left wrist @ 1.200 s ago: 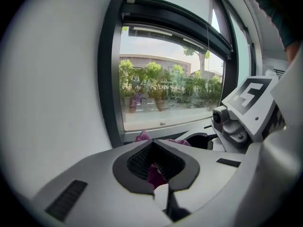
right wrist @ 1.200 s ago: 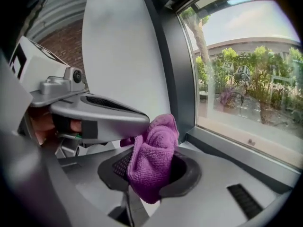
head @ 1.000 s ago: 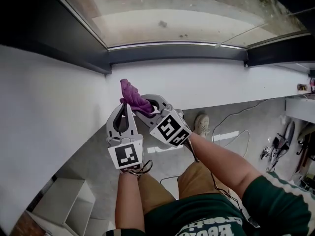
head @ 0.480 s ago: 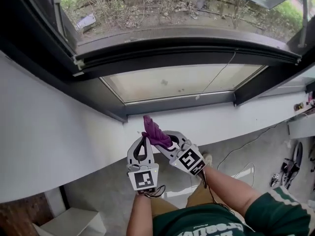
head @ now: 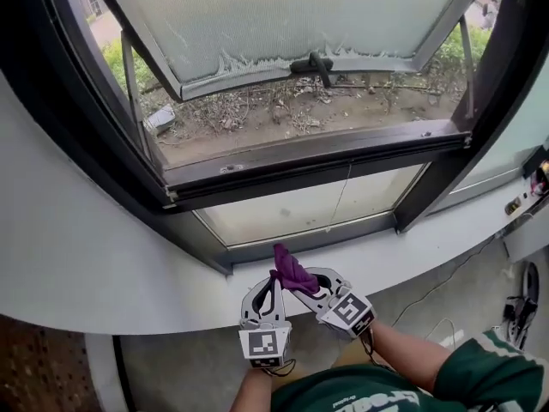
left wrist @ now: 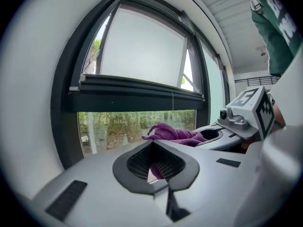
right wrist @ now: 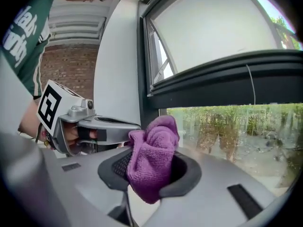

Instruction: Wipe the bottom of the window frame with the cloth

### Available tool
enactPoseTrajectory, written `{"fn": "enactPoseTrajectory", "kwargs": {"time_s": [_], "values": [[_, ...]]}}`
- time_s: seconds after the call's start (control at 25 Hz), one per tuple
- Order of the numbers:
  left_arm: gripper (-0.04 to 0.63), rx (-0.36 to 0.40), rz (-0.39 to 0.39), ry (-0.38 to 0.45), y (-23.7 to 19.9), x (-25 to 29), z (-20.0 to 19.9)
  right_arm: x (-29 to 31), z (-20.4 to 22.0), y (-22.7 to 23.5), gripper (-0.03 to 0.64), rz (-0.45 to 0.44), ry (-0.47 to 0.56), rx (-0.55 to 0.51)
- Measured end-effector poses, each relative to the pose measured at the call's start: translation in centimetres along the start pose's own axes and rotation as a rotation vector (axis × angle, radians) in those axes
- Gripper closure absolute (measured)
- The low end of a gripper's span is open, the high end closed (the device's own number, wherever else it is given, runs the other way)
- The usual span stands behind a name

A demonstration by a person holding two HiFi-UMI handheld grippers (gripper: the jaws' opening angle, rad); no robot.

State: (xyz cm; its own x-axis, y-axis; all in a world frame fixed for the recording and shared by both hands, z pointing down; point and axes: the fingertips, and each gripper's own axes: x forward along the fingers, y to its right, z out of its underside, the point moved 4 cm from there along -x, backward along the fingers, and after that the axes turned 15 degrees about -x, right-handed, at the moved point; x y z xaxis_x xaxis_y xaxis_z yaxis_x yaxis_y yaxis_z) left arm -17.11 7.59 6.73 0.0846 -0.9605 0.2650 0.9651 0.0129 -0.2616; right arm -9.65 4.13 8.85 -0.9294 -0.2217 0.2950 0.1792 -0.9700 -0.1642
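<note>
Bulging from the clamped right tool (right wrist: 149, 176) sits the cloth (right wrist: 152, 150).

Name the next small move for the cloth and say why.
Probably raise the right gripper so the purple cloth meets the frame's dark bottom rail. The jaws are shut on the cloth, but it sits low, in front of the white wall, seemingly short of the rail.

No word reads whole — the white lettering on the green shirt (head: 480, 376), lower right, is cut off.
</note>
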Motion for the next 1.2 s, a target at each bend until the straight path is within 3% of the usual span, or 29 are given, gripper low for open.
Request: {"fn": "enactPoseTrajectory", "kwargs": {"time_s": [0.36,0.64,0.96,1.2], "values": [[0.589,0.063,0.128,0.062,5.6,0.5,-7.1,-5.9,-5.8,3.1,0.489,0.126,0.102,-0.064],[0.589,0.187,0.185,0.166,9.0,0.7,-11.4,-9.0,-10.1,5.3,0.489,0.219,0.159,-0.124],[0.589,0.206,0.224,0.181,10.2,0.8,-12.9,-10.9,-11.5,6.2,0.489,0.269,0.187,-0.138],[0.589,0.191,0.195,0.187,10.3,0.9,-13.3,-12.4,-11.7,6.3,0.489,0.303,0.221,-0.121]]}}
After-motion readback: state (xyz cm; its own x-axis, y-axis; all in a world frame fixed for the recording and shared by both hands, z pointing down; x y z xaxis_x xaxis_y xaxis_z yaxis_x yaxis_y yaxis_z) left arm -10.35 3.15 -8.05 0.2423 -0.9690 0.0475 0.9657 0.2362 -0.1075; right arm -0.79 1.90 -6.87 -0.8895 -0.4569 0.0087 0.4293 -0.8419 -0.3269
